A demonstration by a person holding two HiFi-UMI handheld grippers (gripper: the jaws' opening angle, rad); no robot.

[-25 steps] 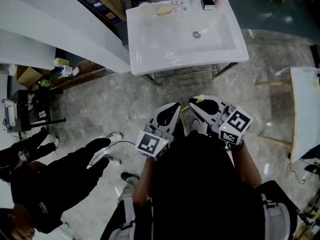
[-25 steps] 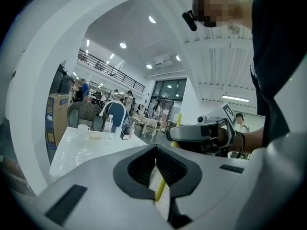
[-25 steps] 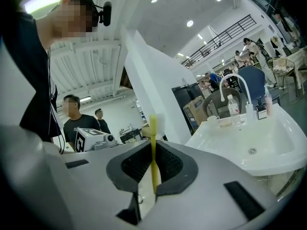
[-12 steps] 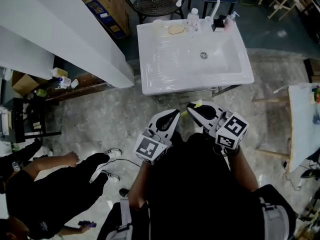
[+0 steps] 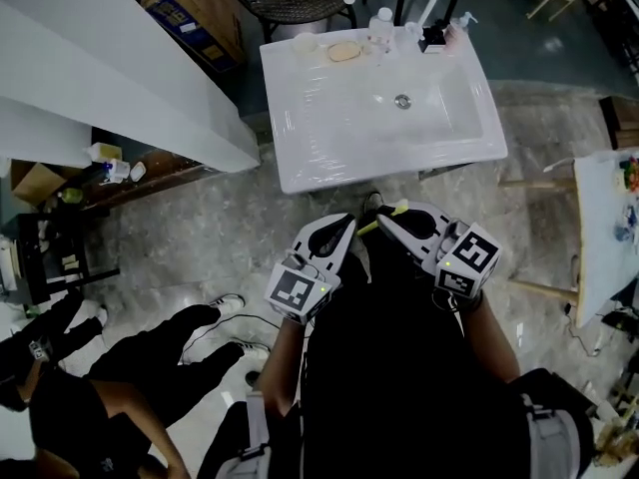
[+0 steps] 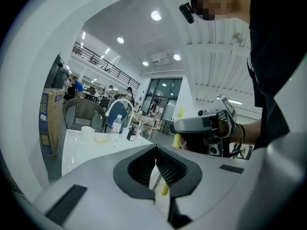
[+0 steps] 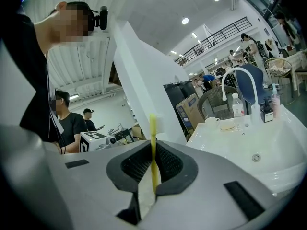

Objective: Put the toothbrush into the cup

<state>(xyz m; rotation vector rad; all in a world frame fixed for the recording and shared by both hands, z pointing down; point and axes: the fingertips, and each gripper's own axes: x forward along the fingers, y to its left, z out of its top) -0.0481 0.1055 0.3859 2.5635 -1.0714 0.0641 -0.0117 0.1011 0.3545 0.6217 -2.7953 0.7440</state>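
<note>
Gripping one toothbrush (image 7: 153,128), right gripper (image 7: 153,146) jaws clamped | left gripper (image 6: 156,151) jaws closed (empty) | one cup (image 5: 306,41)

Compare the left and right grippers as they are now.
The right gripper is shut on the yellow toothbrush, which stands upright through its jaws. The left gripper has its jaws together, apparently on nothing. In the head view the left gripper angles rightward and the right gripper leftward, so their tips converge. Both are shut and held short of the sink.
</note>
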